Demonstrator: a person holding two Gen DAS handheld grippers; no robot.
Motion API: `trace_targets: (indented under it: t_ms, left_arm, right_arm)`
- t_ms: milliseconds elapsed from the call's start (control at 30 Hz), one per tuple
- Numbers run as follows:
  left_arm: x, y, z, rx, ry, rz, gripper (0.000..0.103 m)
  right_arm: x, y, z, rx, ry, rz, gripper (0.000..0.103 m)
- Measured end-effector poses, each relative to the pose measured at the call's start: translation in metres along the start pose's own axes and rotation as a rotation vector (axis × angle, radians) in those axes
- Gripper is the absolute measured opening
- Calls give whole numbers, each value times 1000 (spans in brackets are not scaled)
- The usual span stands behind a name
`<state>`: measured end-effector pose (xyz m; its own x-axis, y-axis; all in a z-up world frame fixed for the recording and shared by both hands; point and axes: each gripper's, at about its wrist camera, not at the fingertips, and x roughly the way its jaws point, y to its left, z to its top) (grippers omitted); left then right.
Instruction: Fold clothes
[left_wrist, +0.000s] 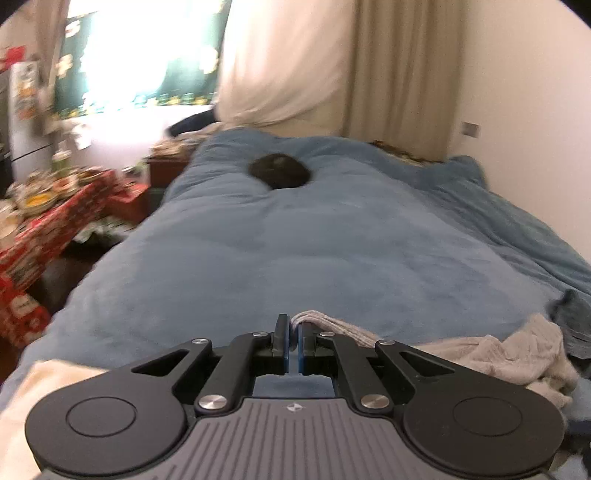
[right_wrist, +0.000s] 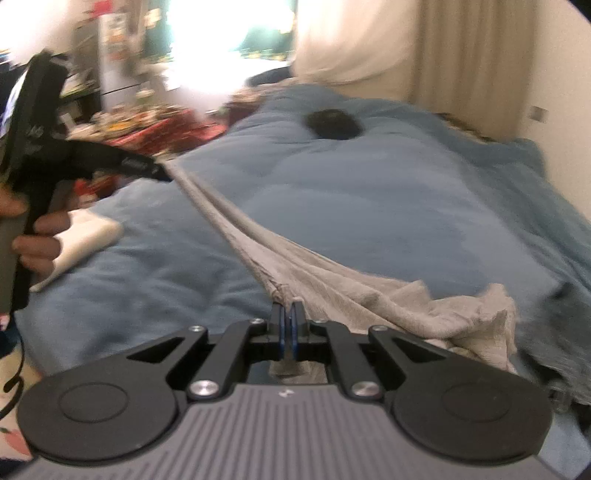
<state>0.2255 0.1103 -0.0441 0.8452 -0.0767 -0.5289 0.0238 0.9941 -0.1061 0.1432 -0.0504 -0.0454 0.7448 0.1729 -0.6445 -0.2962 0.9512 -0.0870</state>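
Observation:
A beige-grey garment (right_wrist: 332, 280) hangs stretched over the blue bedcover (right_wrist: 369, 192). My right gripper (right_wrist: 288, 308) is shut on one bunched edge of it. From there the cloth runs taut up and left to my left gripper (right_wrist: 162, 171), held by a person's hand (right_wrist: 40, 236) and shut on the other end. In the left wrist view my left gripper (left_wrist: 293, 325) pinches a fold of the garment (left_wrist: 498, 350), and the rest trails off to the right onto the bedcover (left_wrist: 295, 240).
A dark round object (left_wrist: 279, 170) lies on the far part of the bed. A folded white cloth (right_wrist: 85, 236) rests at the bed's left edge. A cluttered red table (left_wrist: 44, 221) stands left of the bed. Cream curtains (left_wrist: 369, 62) and a wall close off the far side.

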Motion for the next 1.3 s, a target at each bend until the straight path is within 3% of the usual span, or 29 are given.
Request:
trace_targets:
  t_ms: [67, 167, 267, 433, 667, 833, 1067, 1200, 1300]
  left_arm:
    - [-3, 21, -8, -8, 11, 50, 4]
    - [1, 50, -28, -38, 81, 65, 4]
    - [11, 56, -47, -35, 154, 90, 5]
    - [4, 60, -73, -17, 206, 104, 11]
    - [-13, 82, -72, -58, 231, 114, 11]
    - [-28, 63, -72, -41, 248, 46, 11]
    - [-40, 6, -84, -23, 292, -106, 11]
    - [-42, -32, -95, 26, 314, -195, 37]
    - [-35, -53, -104, 15, 359, -246, 43]
  right_arm:
    - [11, 32, 3, -25, 21, 41, 3]
    - [29, 68, 2, -69, 73, 92, 3]
    - [41, 92, -1, -92, 120, 121, 4]
    - [50, 114, -12, -121, 157, 130, 7]
    - [48, 124, -24, -158, 161, 164, 9]
    - [35, 94, -30, -125, 141, 169, 9]
    - [6, 36, -44, -95, 110, 147, 10]
    - [-5, -2, -57, -58, 112, 82, 11]
    - [-9, -31, -69, -17, 120, 32, 13]
